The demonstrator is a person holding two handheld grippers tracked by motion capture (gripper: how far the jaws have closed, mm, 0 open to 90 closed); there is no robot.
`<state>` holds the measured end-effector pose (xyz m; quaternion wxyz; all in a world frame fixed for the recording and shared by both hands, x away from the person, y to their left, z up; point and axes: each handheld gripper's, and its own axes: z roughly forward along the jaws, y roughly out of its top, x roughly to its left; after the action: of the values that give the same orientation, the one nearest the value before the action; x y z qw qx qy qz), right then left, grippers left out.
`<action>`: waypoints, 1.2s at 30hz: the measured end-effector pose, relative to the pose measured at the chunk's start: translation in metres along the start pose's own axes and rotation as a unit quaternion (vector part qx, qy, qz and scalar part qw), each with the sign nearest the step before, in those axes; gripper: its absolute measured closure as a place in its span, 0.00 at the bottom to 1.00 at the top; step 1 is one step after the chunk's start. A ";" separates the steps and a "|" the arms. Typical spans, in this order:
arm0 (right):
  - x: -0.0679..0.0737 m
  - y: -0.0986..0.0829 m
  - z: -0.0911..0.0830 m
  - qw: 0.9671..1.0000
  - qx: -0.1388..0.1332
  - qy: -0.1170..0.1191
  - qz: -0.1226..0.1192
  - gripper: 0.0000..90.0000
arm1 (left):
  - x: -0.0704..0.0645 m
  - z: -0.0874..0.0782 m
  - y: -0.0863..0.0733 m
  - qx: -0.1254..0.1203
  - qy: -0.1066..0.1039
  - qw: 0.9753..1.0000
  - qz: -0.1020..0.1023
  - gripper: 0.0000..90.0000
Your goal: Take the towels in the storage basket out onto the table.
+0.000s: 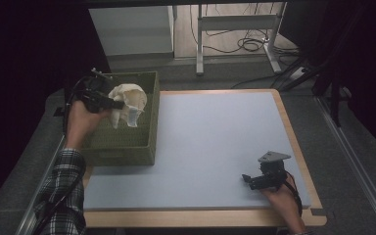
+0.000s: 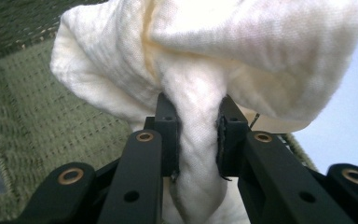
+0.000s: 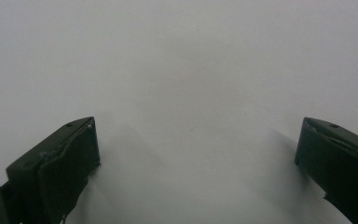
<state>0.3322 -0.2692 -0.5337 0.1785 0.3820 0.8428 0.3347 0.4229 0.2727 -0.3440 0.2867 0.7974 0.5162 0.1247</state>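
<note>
A cream-white cloth (image 1: 127, 103) hangs bunched over the open green woven basket (image 1: 149, 147) at the table's left. My left gripper (image 1: 113, 104) is shut on a fold of that cloth. In the left gripper view the cloth (image 2: 205, 60) billows above the left gripper (image 2: 198, 140), pinched between both jaws, with the basket wall (image 2: 42, 121) behind. My right gripper (image 1: 247, 179) rests low at the front right of the pale blue table top (image 1: 210, 142), pointing left. In the right gripper view the right gripper (image 3: 196, 149) is open wide with bare table top (image 3: 182, 70) between its jaws.
The table has a light wooden rim (image 1: 293, 142). Beyond the far edge stand a white cabinet (image 1: 132, 29) and a metal table frame (image 1: 235, 24) with cables on the floor. Dark carpet surrounds the table.
</note>
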 end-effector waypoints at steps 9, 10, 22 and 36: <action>0.000 0.000 0.000 1.000 0.000 0.000 0.000 0.00 | -0.021 -0.003 0.013 -0.007 -0.014 1.000 0.018 0.84; 0.000 0.000 0.000 1.000 0.000 0.000 0.000 0.00 | -0.026 -0.001 0.015 -0.008 -0.018 1.000 0.022 0.84; 0.000 0.000 0.000 1.000 0.000 0.000 0.000 0.00 | -0.065 0.017 0.034 -0.001 -0.041 0.997 0.065 0.84; 0.000 0.000 0.000 1.000 0.000 0.001 0.000 0.00 | -0.115 0.050 0.047 0.005 -0.074 0.991 0.107 0.84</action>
<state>0.3322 -0.2692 -0.5336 0.1777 0.3819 0.8429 0.3348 0.4324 0.1388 -0.3454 0.3054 0.8564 0.4059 0.0931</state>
